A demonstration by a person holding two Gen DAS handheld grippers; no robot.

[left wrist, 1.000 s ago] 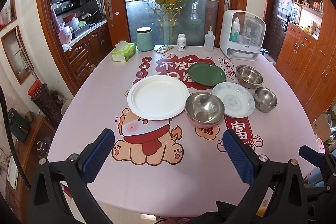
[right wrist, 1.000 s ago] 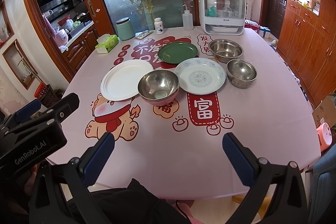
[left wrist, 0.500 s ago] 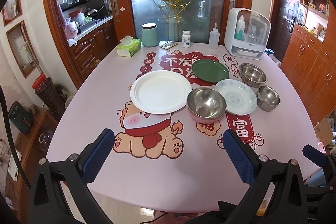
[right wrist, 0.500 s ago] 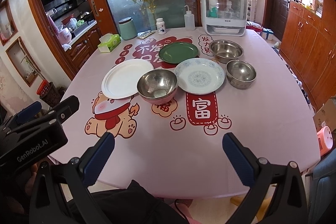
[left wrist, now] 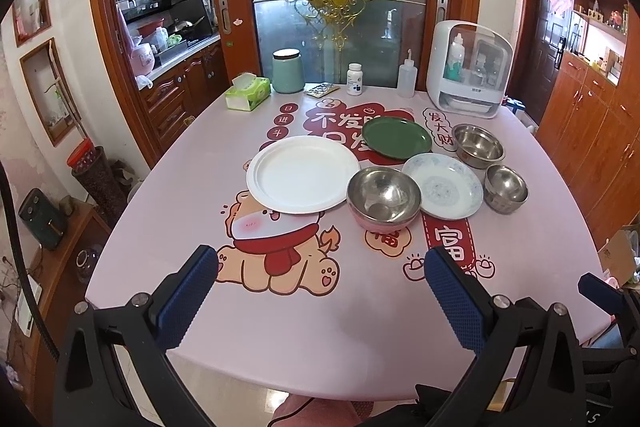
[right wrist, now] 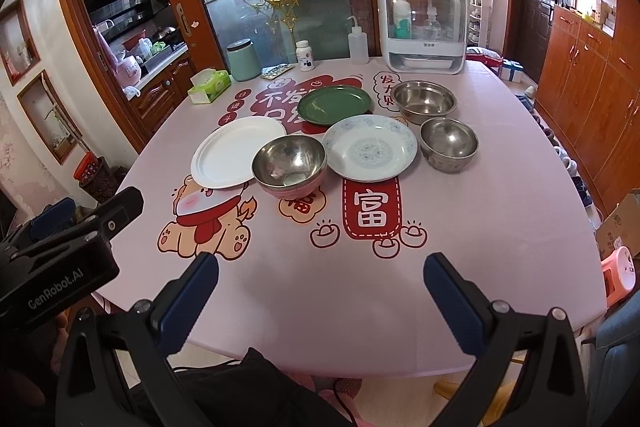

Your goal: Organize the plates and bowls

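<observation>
Behind the green plate (left wrist: 397, 138) stand a tissue box (left wrist: 247, 93), a jar (left wrist: 287, 71) and bottles on the pink table (left wrist: 280, 327). Left gripper (left wrist: 320, 291) and right gripper (right wrist: 320, 291) hang spread wide and empty, well short of it; wooden cabinets (right wrist: 588, 75) line the room.

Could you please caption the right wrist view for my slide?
Open right gripper faces three plates and three steel bowls on a pink table.

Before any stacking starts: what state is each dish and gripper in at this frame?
white plate: empty, flat.
green plate: empty.
patterned plate: empty.
pink-based steel bowl: upright, rim over white plate's edge.
wide steel bowl: upright, empty.
small steel bowl: upright, empty.
left gripper: open.
right gripper: open.
</observation>
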